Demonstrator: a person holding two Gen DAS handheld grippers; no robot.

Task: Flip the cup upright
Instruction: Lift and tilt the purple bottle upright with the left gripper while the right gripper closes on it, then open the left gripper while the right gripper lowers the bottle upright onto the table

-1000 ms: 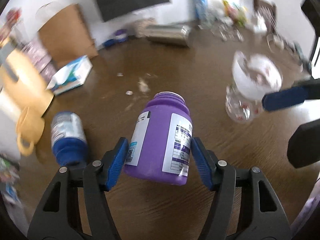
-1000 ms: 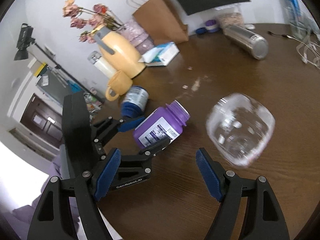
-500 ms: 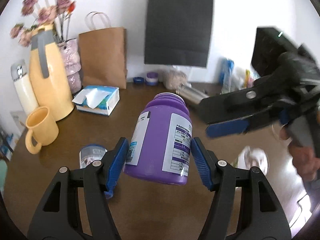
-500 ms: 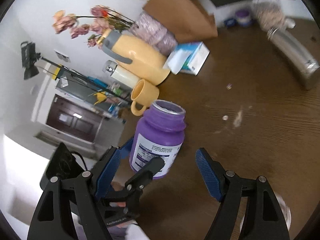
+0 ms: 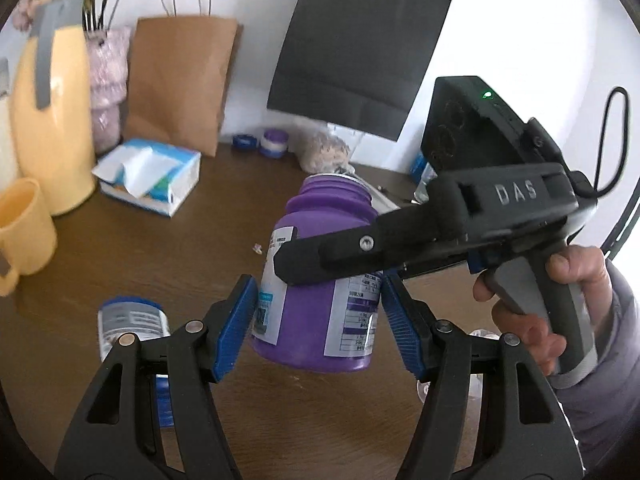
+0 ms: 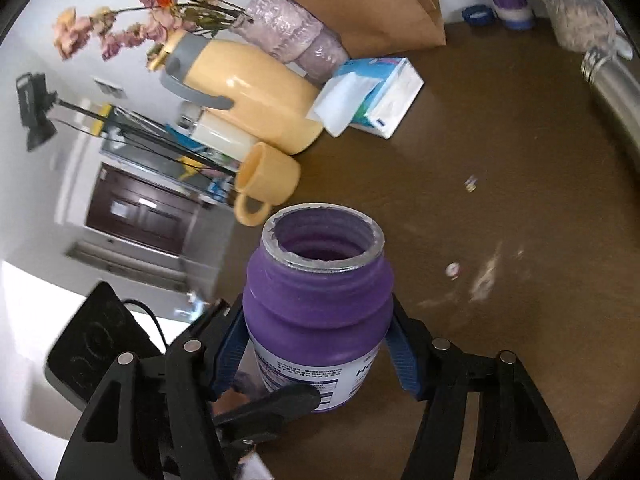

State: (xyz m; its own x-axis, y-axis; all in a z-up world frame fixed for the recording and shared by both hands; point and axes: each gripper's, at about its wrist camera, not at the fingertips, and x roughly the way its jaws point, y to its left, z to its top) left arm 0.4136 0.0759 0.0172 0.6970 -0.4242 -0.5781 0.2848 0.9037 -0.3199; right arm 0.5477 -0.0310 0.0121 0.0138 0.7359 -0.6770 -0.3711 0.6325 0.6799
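A purple plastic bottle [image 5: 316, 320] with an open mouth is held nearly upright above the brown table [image 5: 160, 264]. My left gripper [image 5: 318, 320] is shut on its lower body, blue pads on both sides. My right gripper [image 5: 320, 256] comes in from the right, held by a hand [image 5: 560, 280], with one finger across the bottle's front. In the right wrist view the bottle [image 6: 316, 304] sits between the right gripper's [image 6: 316, 348] pads, which press on its sides. A bit of a clear glass cup [image 5: 478, 334] shows low on the table behind the fingers, mostly hidden.
On the left stand a yellow jug [image 5: 52, 120] and a yellow mug [image 5: 24, 232]. A tissue box [image 5: 152, 176], a brown paper bag [image 5: 176, 80] and a black bag [image 5: 356, 52] are at the back. A blue-capped bottle [image 5: 128, 320] lies near left. A steel flask [image 6: 616, 92] lies far right.
The left gripper has lifted and tipped the purple bottle up from the table. The right gripper, open near the glass cup a second ago, has swung over and shut around the bottle.
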